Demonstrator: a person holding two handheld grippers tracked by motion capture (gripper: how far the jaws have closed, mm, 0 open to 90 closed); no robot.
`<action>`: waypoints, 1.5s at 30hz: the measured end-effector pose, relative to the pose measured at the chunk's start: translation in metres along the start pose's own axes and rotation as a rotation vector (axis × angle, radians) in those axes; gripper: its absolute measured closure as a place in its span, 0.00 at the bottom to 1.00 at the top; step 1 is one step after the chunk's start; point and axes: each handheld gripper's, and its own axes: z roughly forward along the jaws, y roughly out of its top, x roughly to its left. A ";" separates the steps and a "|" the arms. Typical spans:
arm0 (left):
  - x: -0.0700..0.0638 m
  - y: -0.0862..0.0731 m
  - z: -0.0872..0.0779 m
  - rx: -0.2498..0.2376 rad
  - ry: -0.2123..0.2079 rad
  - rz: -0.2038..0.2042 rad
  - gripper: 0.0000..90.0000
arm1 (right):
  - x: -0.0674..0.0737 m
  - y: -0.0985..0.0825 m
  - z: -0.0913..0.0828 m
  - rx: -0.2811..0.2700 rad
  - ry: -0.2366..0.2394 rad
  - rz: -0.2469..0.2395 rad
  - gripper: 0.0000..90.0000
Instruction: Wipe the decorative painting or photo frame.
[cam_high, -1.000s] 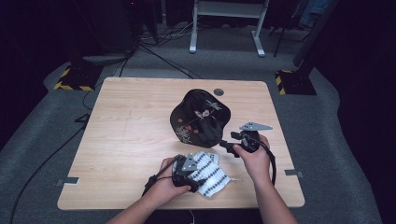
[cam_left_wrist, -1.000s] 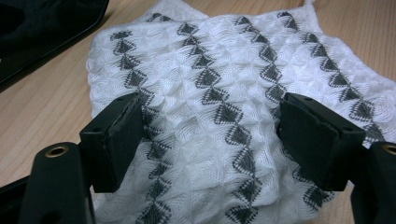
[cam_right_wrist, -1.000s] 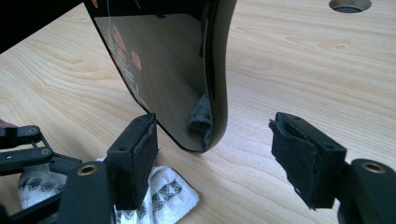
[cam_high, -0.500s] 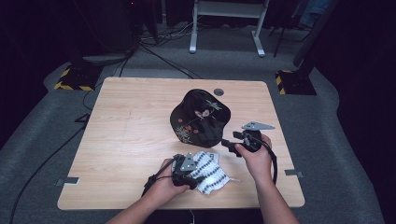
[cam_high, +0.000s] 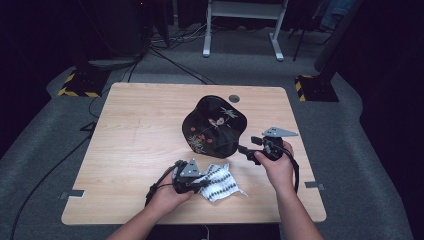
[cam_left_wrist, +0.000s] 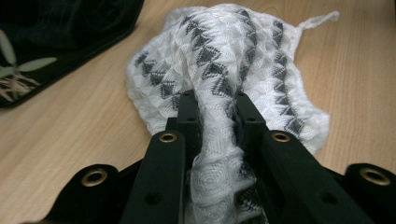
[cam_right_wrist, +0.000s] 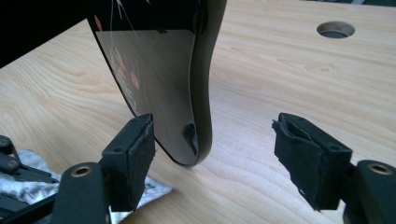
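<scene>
Black tray tilted beside cloth.

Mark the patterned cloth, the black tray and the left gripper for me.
patterned cloth (cam_left_wrist: 243, 60), left gripper view, on its bunched middle ahead of the jaws.
black tray (cam_high: 212, 125), high view, on its painted inner face.
left gripper (cam_high: 201, 183), high view, at its tips, shut on the cloth.

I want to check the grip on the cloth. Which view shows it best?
The left gripper view: the cloth is bunched between the shut left tool. The high view has it small; the right gripper view catches a corner.
</scene>
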 end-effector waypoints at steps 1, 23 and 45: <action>0.001 0.001 -0.005 -0.002 -0.002 -0.004 0.86 | 0.000 0.002 0.000 -0.003 0.003 -0.001 0.33; 0.041 -0.027 -0.096 -0.173 0.121 -0.210 0.86 | 0.010 0.030 0.019 -0.079 0.059 -0.068 0.30; 0.064 -0.077 -0.137 -0.122 0.331 -0.389 0.85 | 0.000 0.047 0.028 -0.073 0.147 -0.112 0.61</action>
